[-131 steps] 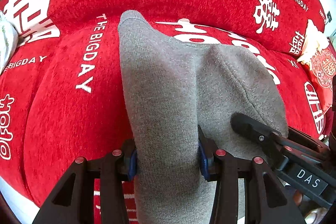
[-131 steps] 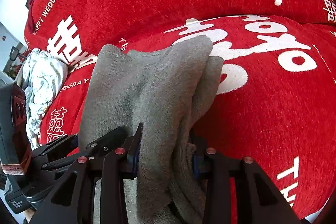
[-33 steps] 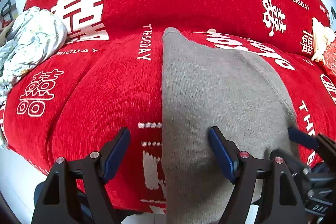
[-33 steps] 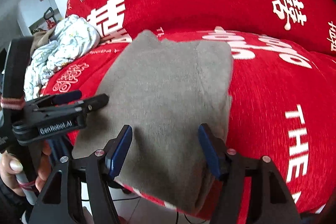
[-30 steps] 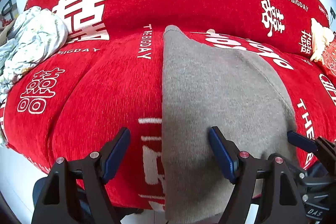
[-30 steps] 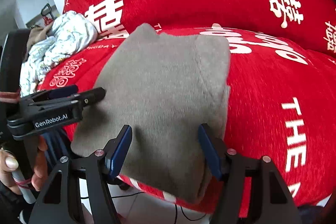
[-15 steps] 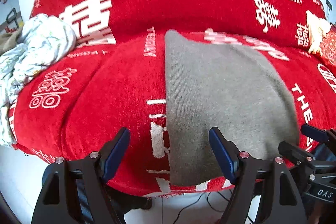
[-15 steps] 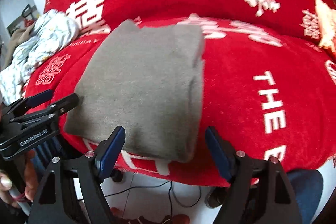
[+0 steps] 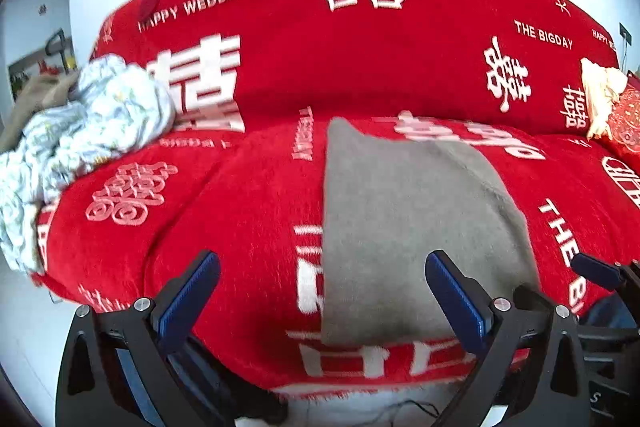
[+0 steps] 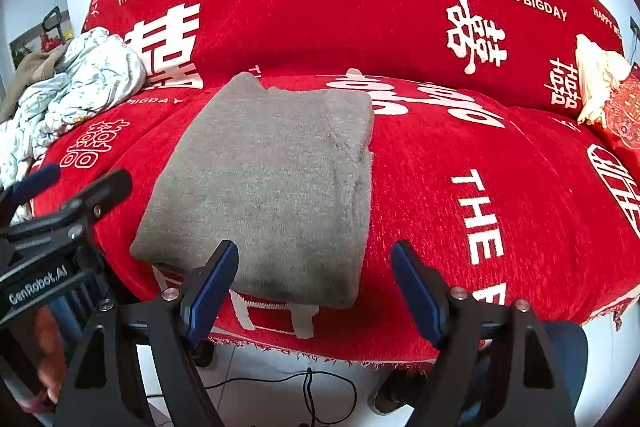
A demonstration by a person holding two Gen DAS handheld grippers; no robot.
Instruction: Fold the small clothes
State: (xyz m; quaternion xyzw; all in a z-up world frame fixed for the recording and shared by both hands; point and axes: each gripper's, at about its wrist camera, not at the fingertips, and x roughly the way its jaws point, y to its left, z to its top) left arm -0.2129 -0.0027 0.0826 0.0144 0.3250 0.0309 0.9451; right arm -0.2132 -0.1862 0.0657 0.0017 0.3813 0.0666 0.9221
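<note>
The folded grey sweater [image 10: 272, 187] lies flat on the red sofa seat [image 10: 460, 227], just ahead of both tongs. The left tongs [image 9: 322, 291], jaws just widened, and right tongs [image 10: 314, 285] gape empty. A crumpled floral cloth [image 9: 88, 119] sits far left.

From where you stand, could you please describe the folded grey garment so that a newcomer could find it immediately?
Start at the red sofa cover printed with white wedding lettering. On the front of its seat, just ahead of both open grippers, lies the folded grey knit garment, flat and roughly rectangular. Unlike the crumpled pale floral cloth heaped at the far left, it is plain grey, neatly squared and alone mid-seat.
</note>
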